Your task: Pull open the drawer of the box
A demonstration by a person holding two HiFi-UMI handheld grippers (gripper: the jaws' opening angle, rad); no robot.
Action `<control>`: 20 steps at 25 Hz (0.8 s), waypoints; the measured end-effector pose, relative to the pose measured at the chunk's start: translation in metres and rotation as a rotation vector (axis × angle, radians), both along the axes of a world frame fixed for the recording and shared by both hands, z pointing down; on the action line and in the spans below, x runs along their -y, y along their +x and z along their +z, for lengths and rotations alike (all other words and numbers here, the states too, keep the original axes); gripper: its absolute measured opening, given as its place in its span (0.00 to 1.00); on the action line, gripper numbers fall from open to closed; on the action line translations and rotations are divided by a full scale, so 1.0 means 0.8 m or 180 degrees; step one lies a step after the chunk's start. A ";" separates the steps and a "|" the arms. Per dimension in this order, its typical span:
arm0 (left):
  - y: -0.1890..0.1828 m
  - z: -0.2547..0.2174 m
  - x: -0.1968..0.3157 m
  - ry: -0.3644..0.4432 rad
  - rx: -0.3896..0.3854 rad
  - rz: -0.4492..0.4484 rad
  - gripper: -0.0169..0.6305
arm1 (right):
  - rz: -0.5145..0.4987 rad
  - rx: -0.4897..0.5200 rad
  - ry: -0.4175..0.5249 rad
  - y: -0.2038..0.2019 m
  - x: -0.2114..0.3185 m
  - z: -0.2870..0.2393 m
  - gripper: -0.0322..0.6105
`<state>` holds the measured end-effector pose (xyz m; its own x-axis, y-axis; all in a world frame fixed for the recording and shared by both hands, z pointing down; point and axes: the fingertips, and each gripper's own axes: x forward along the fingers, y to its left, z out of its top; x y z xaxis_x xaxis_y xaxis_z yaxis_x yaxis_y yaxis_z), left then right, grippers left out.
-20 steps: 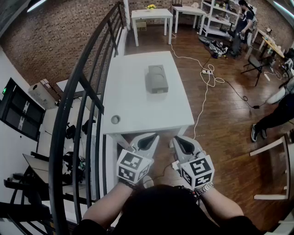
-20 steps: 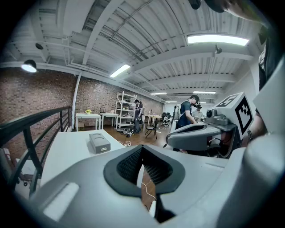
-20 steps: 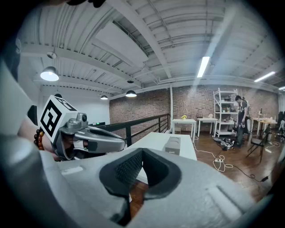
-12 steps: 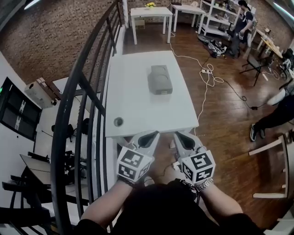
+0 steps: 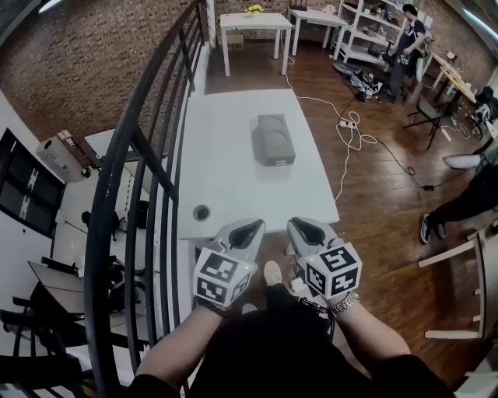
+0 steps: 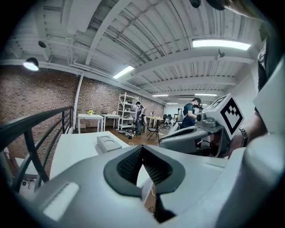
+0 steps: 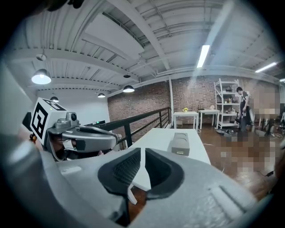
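Grey box (image 5: 272,140), long axis 12–6, lies at 12 o'clock, well apart from L gripper (image 5: 249,231) & R gripper (image 5: 303,228), about equally near; both pinched closed, empty.

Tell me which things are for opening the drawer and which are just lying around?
For the job: grey box, the white table it sits on, left claw, right claw.

Just lying about: small round thing on the table, floor cables, black railing, far white table.
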<state>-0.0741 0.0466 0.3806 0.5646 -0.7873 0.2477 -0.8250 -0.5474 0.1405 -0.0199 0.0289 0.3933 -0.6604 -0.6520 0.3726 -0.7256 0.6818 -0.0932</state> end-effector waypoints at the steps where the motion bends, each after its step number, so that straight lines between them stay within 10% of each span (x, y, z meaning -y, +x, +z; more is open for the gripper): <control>1: 0.000 0.001 0.005 -0.0002 0.0002 0.0002 0.05 | 0.0005 0.0019 -0.0034 0.000 0.006 0.002 0.08; 20: 0.011 0.071 0.137 -0.0477 0.0160 0.0049 0.05 | 0.0159 0.0428 -0.0891 0.004 0.163 0.091 0.11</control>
<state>-0.0656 -0.0628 0.4373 0.5602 -0.7307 0.3901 -0.8247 -0.5361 0.1801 -0.0167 -0.1011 0.4661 -0.6856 -0.5693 0.4537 -0.7261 0.5799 -0.3696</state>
